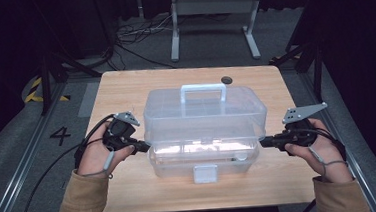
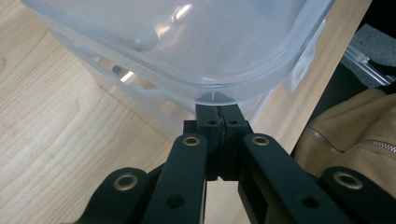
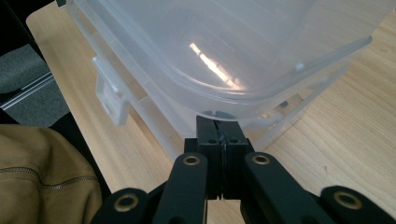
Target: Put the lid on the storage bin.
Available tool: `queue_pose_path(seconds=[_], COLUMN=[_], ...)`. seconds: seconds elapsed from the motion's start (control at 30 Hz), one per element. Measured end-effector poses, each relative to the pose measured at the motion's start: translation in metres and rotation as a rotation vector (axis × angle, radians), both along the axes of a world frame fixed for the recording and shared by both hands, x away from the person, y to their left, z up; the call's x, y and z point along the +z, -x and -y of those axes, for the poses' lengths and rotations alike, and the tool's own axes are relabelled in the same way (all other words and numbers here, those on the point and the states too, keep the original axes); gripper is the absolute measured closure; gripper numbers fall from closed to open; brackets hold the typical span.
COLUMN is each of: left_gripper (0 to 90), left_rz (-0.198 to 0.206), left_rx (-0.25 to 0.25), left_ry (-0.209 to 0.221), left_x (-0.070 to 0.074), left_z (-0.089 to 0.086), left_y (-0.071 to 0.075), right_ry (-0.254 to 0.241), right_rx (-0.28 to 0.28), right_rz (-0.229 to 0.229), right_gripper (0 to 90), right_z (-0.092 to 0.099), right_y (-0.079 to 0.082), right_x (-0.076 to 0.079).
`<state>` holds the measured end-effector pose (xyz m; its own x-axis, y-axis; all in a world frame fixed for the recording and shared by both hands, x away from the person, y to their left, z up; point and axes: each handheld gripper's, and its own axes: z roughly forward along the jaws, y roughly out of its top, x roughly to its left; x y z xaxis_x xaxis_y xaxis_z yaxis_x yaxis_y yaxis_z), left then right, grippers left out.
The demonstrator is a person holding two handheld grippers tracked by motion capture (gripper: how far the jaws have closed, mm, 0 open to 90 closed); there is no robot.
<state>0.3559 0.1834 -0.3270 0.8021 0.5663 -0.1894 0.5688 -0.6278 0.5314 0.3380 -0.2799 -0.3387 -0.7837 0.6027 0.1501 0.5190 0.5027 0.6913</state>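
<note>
On wooden table (image 1: 125, 90): translucent rounded plastic box (image 1: 204, 117), closed black tongs (image 2: 218, 112) beneath lid rim.

We wear tan sleeves with ribbed cuffs, and a zip runs along the tan jacket (image 2: 355, 135). Our left gripper (image 1: 146, 145) and right gripper (image 1: 262, 142) are matte black, built from flat link bars pinned with brass-ringed screws, ending in blocky black fingers (image 2: 208, 122). A grey three-cornered plate (image 1: 304, 112) tops each one. Black cables (image 1: 45, 176) trail away, and grey cords loop round our wrists.
</note>
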Motion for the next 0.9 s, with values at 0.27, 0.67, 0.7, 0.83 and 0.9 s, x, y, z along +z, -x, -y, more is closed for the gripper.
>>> queue_pose_path(seconds=[0.27,0.67,0.7,0.83,0.9], left_gripper=[90.0,90.0,90.0,90.0,90.0], left_rz=[-0.01,-0.03,-0.03,-0.044,-0.043], left_rx=[-0.025,-0.074,-0.074,-0.085,-0.093], left_ry=[-0.012,-0.041,-0.041,-0.046,-0.058], left_x=[-0.0023,-0.0062,-0.0062,-0.0084,-0.0086], left_z=[0.001,0.0025,0.0025,0.0031,0.0032], left_y=[0.0006,0.0017,0.0017,0.0018,0.0016], right_ry=[0.015,0.062,0.067,0.082,0.093], right_rx=[0.011,0.037,0.042,0.052,0.063], right_rz=[-0.007,-0.028,-0.029,-0.039,-0.043], right_gripper=[90.0,90.0,90.0,90.0,90.0], right_z=[0.0001,-0.0027,-0.0028,-0.0043,-0.0057], right_y=[0.0016,0.0021,0.0019,0.0018,0.0025], right_x=[-0.0023,-0.0053,-0.0057,-0.0072,-0.0069])
